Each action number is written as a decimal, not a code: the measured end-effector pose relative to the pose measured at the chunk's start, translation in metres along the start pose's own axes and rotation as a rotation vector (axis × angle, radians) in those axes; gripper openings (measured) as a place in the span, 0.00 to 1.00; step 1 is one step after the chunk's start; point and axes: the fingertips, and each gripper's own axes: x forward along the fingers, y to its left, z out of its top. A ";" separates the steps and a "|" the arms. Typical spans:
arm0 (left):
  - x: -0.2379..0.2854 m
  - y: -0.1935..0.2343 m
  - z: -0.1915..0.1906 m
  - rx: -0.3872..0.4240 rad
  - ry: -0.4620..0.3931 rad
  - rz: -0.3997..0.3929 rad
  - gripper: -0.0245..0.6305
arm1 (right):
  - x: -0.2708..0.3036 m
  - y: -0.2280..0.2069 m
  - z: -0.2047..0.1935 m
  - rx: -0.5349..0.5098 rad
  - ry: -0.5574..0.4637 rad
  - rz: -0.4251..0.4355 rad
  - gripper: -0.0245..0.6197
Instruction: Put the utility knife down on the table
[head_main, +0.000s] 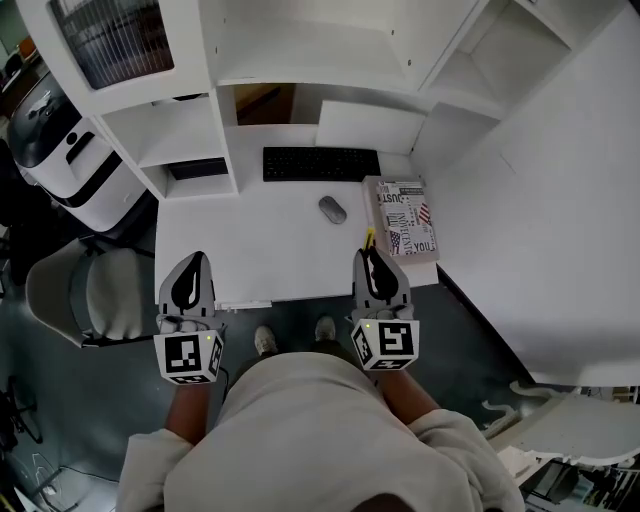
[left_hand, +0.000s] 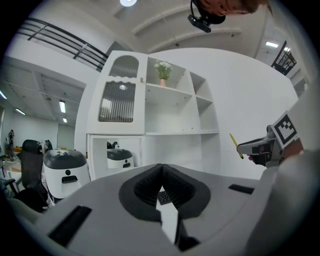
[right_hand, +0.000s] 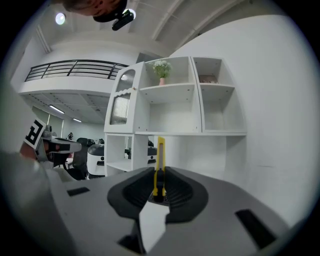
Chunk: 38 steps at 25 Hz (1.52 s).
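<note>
A slim yellow utility knife (right_hand: 160, 165) stands upright between the pads of my right gripper (right_hand: 159, 192), which is shut on its lower end. In the head view the knife's tip (head_main: 369, 238) pokes out ahead of the right gripper (head_main: 377, 272), just over the front edge of the white desk (head_main: 250, 250). My left gripper (head_main: 189, 282) hangs level at the desk's front left edge. Its jaws (left_hand: 162, 186) meet at the tips with nothing between them. From the left gripper view the right gripper (left_hand: 264, 147) and the knife (left_hand: 236, 145) show at the right.
On the desk lie a black keyboard (head_main: 320, 163), a grey mouse (head_main: 332, 209) and a printed book (head_main: 405, 218) at the right. White shelving rises behind and to the right. A grey chair (head_main: 90, 295) and a white machine (head_main: 55, 140) stand at the left.
</note>
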 end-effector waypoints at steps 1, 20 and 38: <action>0.002 -0.002 0.000 0.000 0.003 0.010 0.04 | 0.005 -0.003 -0.004 0.002 0.008 0.010 0.15; 0.033 -0.008 -0.013 0.016 0.093 0.121 0.04 | 0.112 -0.022 -0.138 0.096 0.330 0.127 0.15; 0.059 0.020 -0.036 0.017 0.185 0.178 0.04 | 0.161 -0.017 -0.306 0.184 0.726 0.105 0.15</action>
